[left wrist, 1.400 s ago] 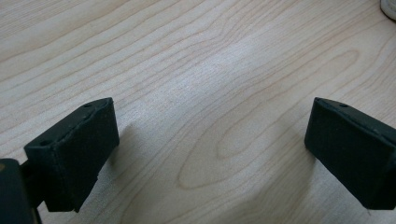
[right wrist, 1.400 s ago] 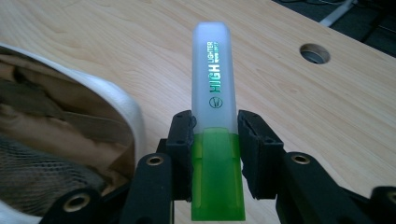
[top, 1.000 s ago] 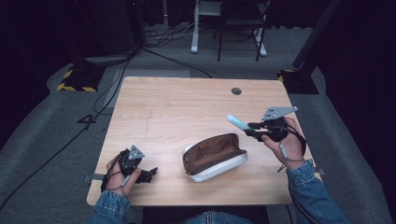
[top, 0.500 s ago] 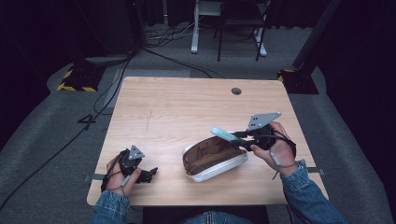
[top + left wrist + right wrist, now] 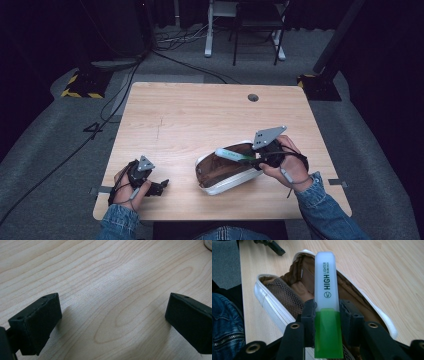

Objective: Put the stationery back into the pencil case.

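Desk (image 5: 200, 120) of pale wood carries a white pencil case (image 5: 225, 172) near its front edge, right of the middle, lying open with its brown lining up; the right gripper (image 5: 255, 161) hangs over the case's right end, clamped on a green highlighter (image 5: 232, 154) whose pale cap points left above the opening; the left gripper (image 5: 161, 186) rests by the front left corner, well apart from the case, in the person's left hand (image 5: 127, 184).

Left gripper view: both black jaws stand wide apart over bare wood grain; nothing lies between them.

Right gripper view: the jaws pinch the highlighter (image 5: 326, 315) where green body meets frosted cap; the cap, printed HIGH LIGHTER, juts over the case's (image 5: 277, 307) brown mesh interior; a denim sleeve (image 5: 225, 325) sits at the lower left.
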The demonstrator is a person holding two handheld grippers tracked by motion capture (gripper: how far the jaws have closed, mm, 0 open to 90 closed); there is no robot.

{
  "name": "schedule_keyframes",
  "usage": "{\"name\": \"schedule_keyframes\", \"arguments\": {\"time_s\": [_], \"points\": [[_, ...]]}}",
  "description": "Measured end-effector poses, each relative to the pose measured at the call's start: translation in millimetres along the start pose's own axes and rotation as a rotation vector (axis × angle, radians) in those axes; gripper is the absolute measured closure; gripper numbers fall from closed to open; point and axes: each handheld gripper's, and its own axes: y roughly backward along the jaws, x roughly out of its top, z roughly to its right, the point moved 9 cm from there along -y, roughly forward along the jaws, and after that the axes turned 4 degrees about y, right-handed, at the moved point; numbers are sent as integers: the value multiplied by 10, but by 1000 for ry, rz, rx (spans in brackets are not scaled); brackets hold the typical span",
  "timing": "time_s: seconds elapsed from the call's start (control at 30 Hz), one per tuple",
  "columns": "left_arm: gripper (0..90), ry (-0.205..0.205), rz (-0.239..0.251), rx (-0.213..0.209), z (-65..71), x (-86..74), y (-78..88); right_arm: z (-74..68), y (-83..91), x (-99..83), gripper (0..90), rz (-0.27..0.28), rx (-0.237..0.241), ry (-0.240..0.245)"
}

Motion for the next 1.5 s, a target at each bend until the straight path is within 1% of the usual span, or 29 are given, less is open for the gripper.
{"name": "schedule_keyframes", "arguments": {"time_s": [0.3,0.4,0.73,1.03,1.23,1.3,1.37,1.4,1.43,1.47,1.5], "points": [[8,0,0,0,0,0,0,-84,-86,15,672,-23,38,19],[8,0,0,0,0,0,0,-92,-102,6,672,-38,50,32],[8,0,0,0,0,0,0,-122,-166,-23,672,-75,77,54],[8,0,0,-1,0,0,0,-110,-196,-51,672,-98,91,74],[8,0,0,-1,0,0,0,-102,-217,-73,672,-111,95,74],[8,0,0,0,0,0,0,-92,-249,-92,671,-122,98,83],[8,0,0,0,0,0,0,-74,-271,-95,664,-114,95,82],[8,1,0,0,0,0,0,-40,-292,-91,546,-96,76,75],[7,1,0,0,1,0,-1,-24,-297,-90,509,-92,63,72],[7,1,0,0,1,0,-1,-24,-297,-90,509,-92,63,72],[7,0,-4,-2,1,-1,1,-3,-300,-94,487,-91,50,75]]}}
